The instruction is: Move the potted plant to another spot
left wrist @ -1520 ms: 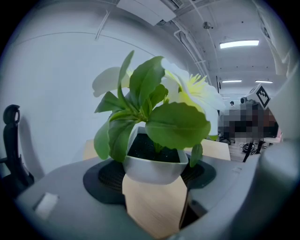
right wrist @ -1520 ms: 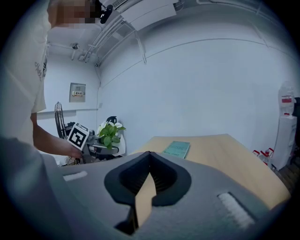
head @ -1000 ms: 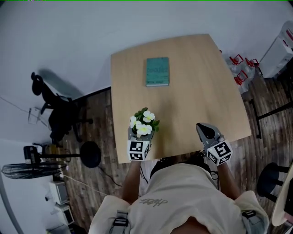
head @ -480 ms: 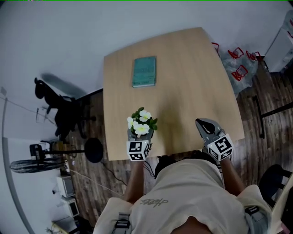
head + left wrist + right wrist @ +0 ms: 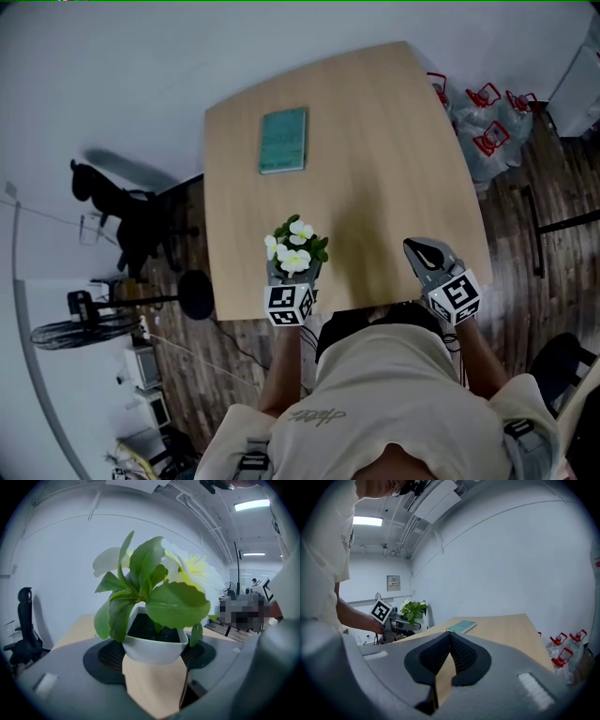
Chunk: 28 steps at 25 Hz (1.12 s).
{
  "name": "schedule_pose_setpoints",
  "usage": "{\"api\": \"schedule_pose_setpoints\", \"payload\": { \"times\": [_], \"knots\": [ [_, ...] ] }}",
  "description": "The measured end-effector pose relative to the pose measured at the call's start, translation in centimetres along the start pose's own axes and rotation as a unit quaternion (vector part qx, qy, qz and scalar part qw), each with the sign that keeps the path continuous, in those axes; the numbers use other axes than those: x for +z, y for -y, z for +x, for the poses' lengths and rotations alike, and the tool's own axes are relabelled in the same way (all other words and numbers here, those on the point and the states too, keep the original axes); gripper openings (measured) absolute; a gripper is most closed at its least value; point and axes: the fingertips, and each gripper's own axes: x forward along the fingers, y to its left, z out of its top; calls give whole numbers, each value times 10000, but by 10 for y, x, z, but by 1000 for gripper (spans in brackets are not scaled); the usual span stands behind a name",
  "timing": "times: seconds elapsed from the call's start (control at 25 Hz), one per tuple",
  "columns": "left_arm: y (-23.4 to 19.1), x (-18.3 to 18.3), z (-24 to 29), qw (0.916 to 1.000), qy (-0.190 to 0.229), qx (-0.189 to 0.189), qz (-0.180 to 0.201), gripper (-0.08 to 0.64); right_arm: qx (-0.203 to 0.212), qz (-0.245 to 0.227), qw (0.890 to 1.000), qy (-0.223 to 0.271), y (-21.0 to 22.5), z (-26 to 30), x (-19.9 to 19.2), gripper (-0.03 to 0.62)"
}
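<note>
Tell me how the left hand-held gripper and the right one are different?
The left hand-held gripper grips the potted plant; the right hand-held gripper is shut and empty. The left sits at the table's near-left edge, the right at its near-right. Both carry a marker cube.

We'd call this an office or lab-type workroom, definitely not a home. There's a plain light-wood bench [image 5: 375, 169] standing out on a dark plank floor [image 5: 539, 187], bare white walls [image 5: 112, 84], and a black swivel office chair [image 5: 127, 211] parked over by the wall. Overhead we can see strip light panels [image 5: 255, 504] and exposed pipes [image 5: 405, 522] running along the ceiling. A caged fan [image 5: 80, 330] sits off to one side, and clear water jugs [image 5: 487, 131] with red handles are bunched on the floor near one bench corner.
</note>
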Motion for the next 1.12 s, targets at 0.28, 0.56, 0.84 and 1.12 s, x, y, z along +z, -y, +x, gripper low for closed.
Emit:
{"api": "schedule_pose_setpoints", "payload": {
  "times": [0.28,0.56,0.84,1.12],
  "knots": [
    [-1,3,7,9984,-70,-373,408,362,-130,209,9997,22,-2,21,-4,2],
    [-9,-5,32,9957,-77,-761,523,362,-286,195,9993,-137,-18,39,6,2],
    [-16,-7,62,9907,-50,-1204,624,362,-779,649,9948,-25,-13,46,12,2],
    [1,-3,87,9871,-35,-1501,558,362,-1052,498,9931,-122,9,39,22,2]
  ]
}}
